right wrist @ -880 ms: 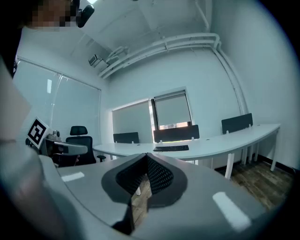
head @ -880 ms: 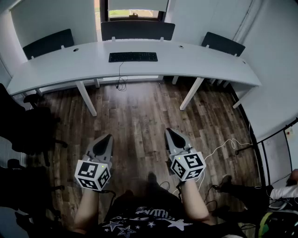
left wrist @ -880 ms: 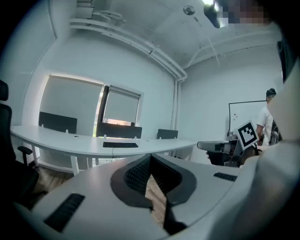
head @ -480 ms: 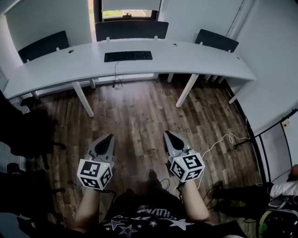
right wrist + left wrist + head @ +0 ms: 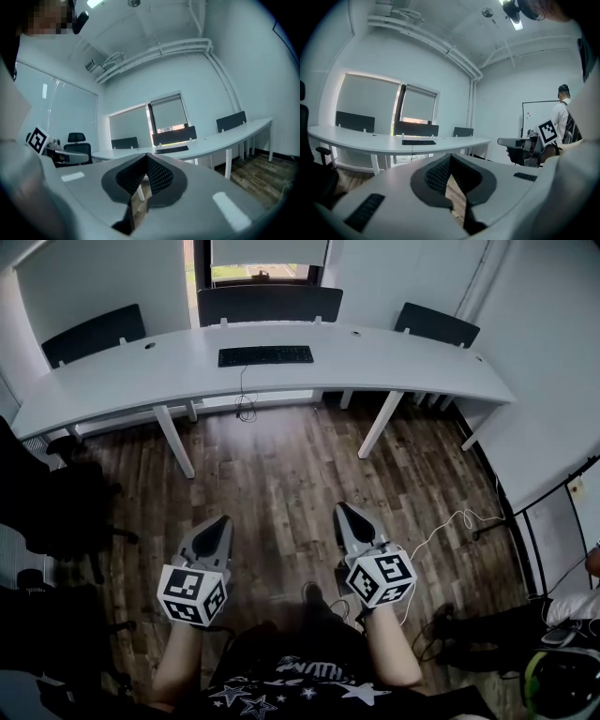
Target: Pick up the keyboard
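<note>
1. Nearest the camera, the person's bare forearms are reaching out over the wooden floor (image 5: 281,474), each hand carrying a gripper with a marker cube at its rear.
2. The left gripper (image 5: 222,520) is aiming ahead toward the worktop. Its fingers (image 5: 434,175) are pressing tight against each other, clenched with nothing sitting between them.
3. The right gripper (image 5: 341,509) is hovering alongside the left one, with a strip of floor showing between the two. Its fingers (image 5: 159,173) are likewise squeezing together on nothing.
4. A white cable (image 5: 448,526) is trailing in loops across the floor to the right of the right gripper.
5. A black office chair (image 5: 56,502) is standing at the left edge of the head view.
6. Farther off, a long, curved white worktop (image 5: 394,367) is stretching across the room on white legs.
7. The black keyboard (image 5: 266,355) is lying flat on the worktop, near the middle of its length, well apart from both grippers. Its thin cord (image 5: 243,395) is hanging over the front edge toward the floor.
8. Three dark chair backs are showing behind the worktop, and the middle one (image 5: 270,304) is standing directly behind the keyboard.
9. Farthest away, a window (image 5: 267,268) is letting in light under a mostly lowered blind.
</note>
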A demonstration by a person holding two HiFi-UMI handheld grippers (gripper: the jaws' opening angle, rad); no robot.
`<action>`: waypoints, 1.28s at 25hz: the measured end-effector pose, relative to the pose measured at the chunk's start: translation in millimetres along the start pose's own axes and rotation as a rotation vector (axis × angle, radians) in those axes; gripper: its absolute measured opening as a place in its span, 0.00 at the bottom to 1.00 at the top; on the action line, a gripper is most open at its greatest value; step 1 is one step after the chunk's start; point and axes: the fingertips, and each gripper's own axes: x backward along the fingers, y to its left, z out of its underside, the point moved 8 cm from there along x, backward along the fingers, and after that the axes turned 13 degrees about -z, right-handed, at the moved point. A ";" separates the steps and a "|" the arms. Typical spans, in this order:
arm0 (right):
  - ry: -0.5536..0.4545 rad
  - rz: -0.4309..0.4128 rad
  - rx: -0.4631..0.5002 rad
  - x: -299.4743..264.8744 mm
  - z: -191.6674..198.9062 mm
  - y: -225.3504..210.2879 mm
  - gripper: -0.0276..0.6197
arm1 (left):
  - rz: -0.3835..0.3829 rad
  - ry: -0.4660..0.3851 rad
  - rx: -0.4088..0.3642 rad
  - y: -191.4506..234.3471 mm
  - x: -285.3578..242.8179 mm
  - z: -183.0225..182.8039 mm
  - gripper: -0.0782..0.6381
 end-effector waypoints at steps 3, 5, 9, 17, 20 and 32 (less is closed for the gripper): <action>-0.108 -0.033 -0.068 3.4 2.8 7.6 0.05 | -0.014 0.010 0.004 16.4 3.9 7.7 0.12; -0.104 -0.023 -0.084 4.6 5.0 5.6 0.05 | -0.017 0.018 0.015 22.5 2.7 11.5 0.12; -0.080 0.006 -0.107 -2.4 7.2 -4.2 0.05 | -0.009 0.027 0.021 27.3 -8.2 14.1 0.12; -0.025 -0.030 -0.132 -52.0 16.2 -36.7 0.05 | -0.044 0.048 0.031 39.0 -46.7 15.2 0.12; -0.014 -0.056 -0.140 -74.1 18.9 -49.0 0.05 | -0.061 0.066 0.039 48.6 -66.1 14.8 0.12; -0.006 -0.083 -0.152 -168.6 0.3 -156.7 0.05 | -0.100 0.085 0.049 61.6 -181.8 -11.4 0.12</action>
